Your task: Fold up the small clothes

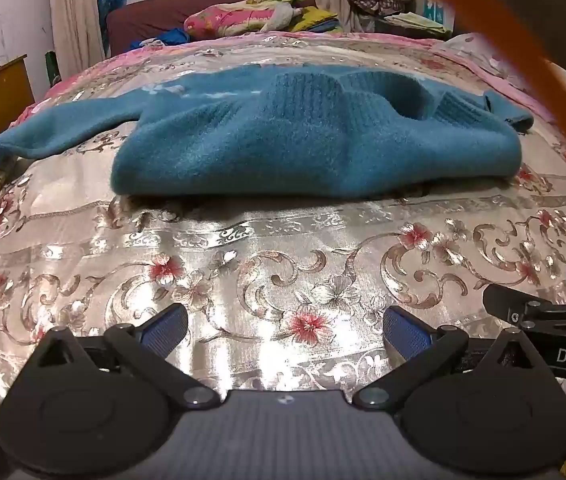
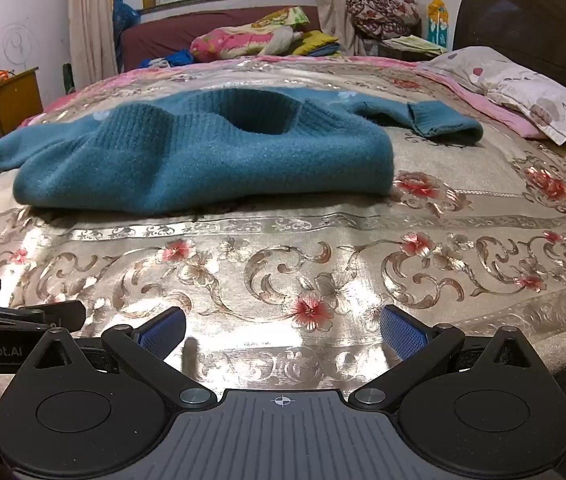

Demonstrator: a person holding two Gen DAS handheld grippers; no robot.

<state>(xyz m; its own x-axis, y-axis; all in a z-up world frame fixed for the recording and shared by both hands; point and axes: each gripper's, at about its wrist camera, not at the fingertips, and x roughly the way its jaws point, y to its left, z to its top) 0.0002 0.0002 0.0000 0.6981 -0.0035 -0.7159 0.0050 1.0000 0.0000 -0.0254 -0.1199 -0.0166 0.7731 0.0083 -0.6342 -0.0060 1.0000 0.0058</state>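
On bedspread [image 1: 283,248], teal sweater [image 1: 283,152] crosswise, collar near

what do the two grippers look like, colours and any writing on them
Both the left gripper and right gripper match: black linkage arms, round black hubs, ribbed grey body, blue textured finger pads. White lettering on their sides is only partly readable.

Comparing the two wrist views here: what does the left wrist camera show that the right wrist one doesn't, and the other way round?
Only the left wrist view shows a blurred orange strap crossing its upper right, hiding the bed's head end.

Only the right wrist view shows the patterned pillow, the dark headboard and a yellow carton.

Both show the teal sweater lying unfolded on the floral bedspread, with the left gripper and right gripper open above bare bedspread, short of the sweater, each one's fingers edging into the other's view.
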